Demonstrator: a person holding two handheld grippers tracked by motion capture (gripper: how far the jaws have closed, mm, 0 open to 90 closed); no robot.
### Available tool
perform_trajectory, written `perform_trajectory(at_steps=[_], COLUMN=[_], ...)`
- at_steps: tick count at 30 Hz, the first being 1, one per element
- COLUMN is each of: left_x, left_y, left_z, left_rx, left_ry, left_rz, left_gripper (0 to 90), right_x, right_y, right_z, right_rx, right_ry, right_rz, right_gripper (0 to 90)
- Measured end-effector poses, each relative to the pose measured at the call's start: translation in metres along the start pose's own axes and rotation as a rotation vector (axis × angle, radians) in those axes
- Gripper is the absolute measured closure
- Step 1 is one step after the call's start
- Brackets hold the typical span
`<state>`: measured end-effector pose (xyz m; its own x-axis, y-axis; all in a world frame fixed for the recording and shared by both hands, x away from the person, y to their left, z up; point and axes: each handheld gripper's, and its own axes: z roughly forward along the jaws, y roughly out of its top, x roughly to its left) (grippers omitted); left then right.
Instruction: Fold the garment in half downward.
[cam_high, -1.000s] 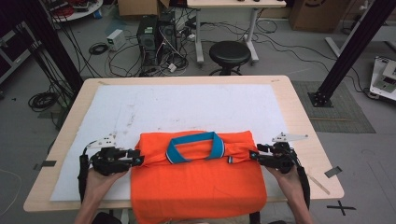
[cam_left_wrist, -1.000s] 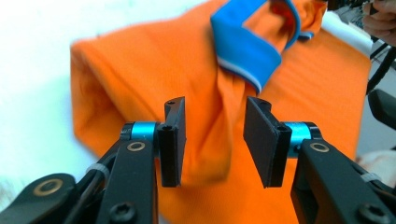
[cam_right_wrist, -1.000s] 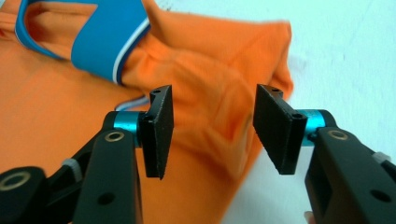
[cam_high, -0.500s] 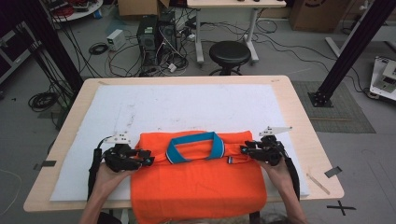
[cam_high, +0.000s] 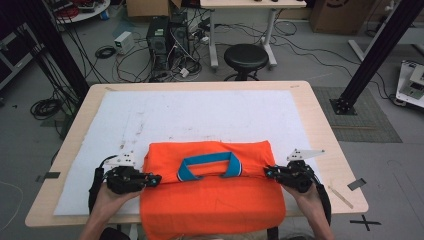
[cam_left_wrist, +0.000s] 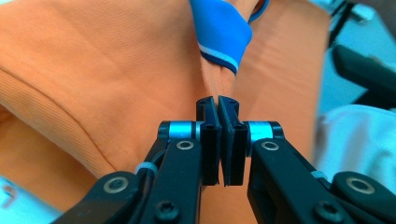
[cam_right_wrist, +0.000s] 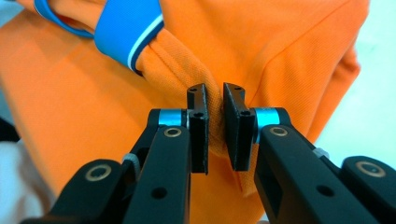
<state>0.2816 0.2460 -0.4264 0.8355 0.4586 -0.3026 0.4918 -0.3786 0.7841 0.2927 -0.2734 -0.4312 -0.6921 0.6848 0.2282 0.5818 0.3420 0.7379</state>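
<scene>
As my jaws were closing, my left gripper (cam_left_wrist: 218, 135) and right gripper (cam_right_wrist: 215, 133) pinched the shirt's (cam_high: 210, 200) shoulders on the table (cam_high: 330, 145), so I judged it ready for folding.

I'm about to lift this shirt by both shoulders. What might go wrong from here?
The left gripper, whose jaws have just been closing, pinches only a thin ridge of the orange polo shirt with the blue collar; it may slip out. The right gripper holds a thicker bunch, so the lift may go uneven and undo the fold.
</scene>
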Motion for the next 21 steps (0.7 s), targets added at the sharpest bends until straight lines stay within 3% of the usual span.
perform_trajectory(at_steps=[9, 10, 13, 17, 18, 19, 20, 21], left_x=[-0.015, -0.017, -0.017, -0.015, -0.012, -0.012, -0.009, -0.009], left_y=[-0.016, -0.018, -0.018, -0.014, -0.010, -0.010, -0.005, -0.005], left_z=[-0.001, 0.001, 0.002, -0.004, -0.011, -0.011, -0.019, -0.019], left_rx=[0.083, 0.105, 0.117, 0.070, 0.018, 0.018, -0.041, -0.041], left_ry=[-0.080, -0.102, -0.110, -0.114, -0.092, -0.092, -0.052, -0.052], left_rz=[0.022, 0.036, 0.039, 0.026, 0.004, 0.004, -0.009, -0.009], left_gripper=[87.2, 87.2, 87.1, 79.7, 68.0, 64.0, 61.4, 59.1], right_x=[0.015, 0.015, 0.016, 0.015, 0.014, 0.014, 0.013, 0.013], right_y=[-0.020, -0.024, -0.030, -0.031, -0.028, -0.028, -0.023, -0.023], right_z=[-0.010, -0.013, -0.014, -0.015, -0.019, -0.019, -0.022, -0.022], right_rx=[0.027, 0.026, 0.043, 0.041, 0.007, 0.007, -0.033, -0.033], right_ry=[0.015, 0.028, 0.051, 0.058, 0.056, 0.056, 0.049, 0.049], right_rz=[-0.014, -0.007, -0.011, 0.009, 0.024, 0.024, 0.028, 0.028], right_gripper=[82.1, 82.1, 80.7, 71.0, 62.8, 62.8, 57.3, 57.3])
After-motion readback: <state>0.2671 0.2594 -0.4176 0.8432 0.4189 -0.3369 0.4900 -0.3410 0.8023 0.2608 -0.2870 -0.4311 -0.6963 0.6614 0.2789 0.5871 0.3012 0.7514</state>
